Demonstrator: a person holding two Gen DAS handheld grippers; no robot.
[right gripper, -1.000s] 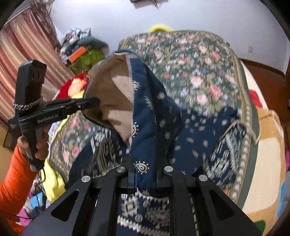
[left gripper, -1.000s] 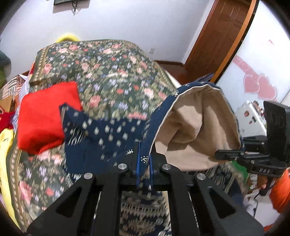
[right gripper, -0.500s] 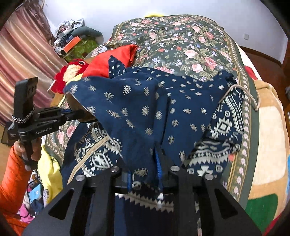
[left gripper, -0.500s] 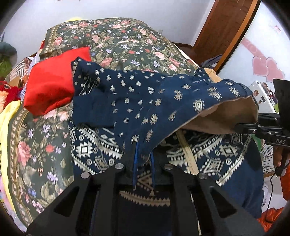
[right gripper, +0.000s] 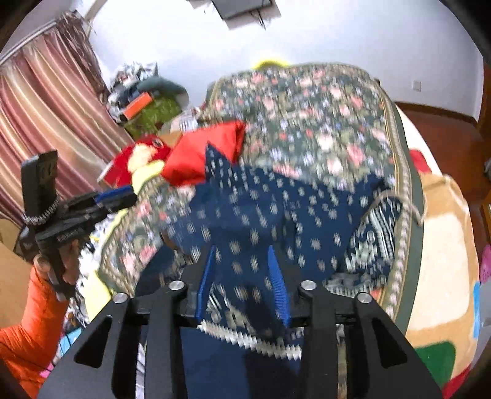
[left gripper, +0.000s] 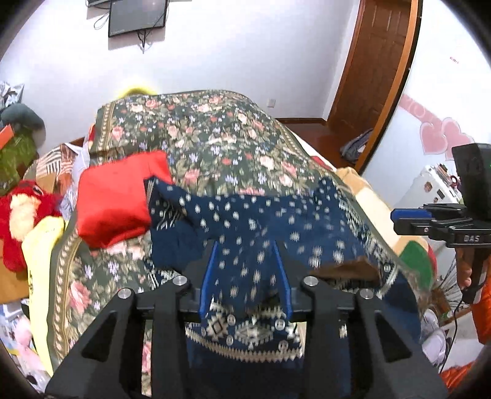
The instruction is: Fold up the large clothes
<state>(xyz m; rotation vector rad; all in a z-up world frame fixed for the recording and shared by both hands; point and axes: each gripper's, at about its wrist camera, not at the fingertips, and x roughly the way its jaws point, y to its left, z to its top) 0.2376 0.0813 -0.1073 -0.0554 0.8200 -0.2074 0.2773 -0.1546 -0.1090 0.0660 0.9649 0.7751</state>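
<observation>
Tools, left [left gripper: 244, 277] and right [right gripper: 242, 280], gape above navy garment [left gripper: 260, 221] on bedspread [left gripper: 214, 135].

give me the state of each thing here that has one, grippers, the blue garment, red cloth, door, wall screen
left gripper: open, blue garment between its fingers, not clamped
right gripper: open, garment between its fingers, not clamped
blue garment: lying on the bed, top layer folded over, one corner turned up showing tan lining
red cloth: folded, lying beside the garment
door: shut, as far as shows
wall screen: off
</observation>
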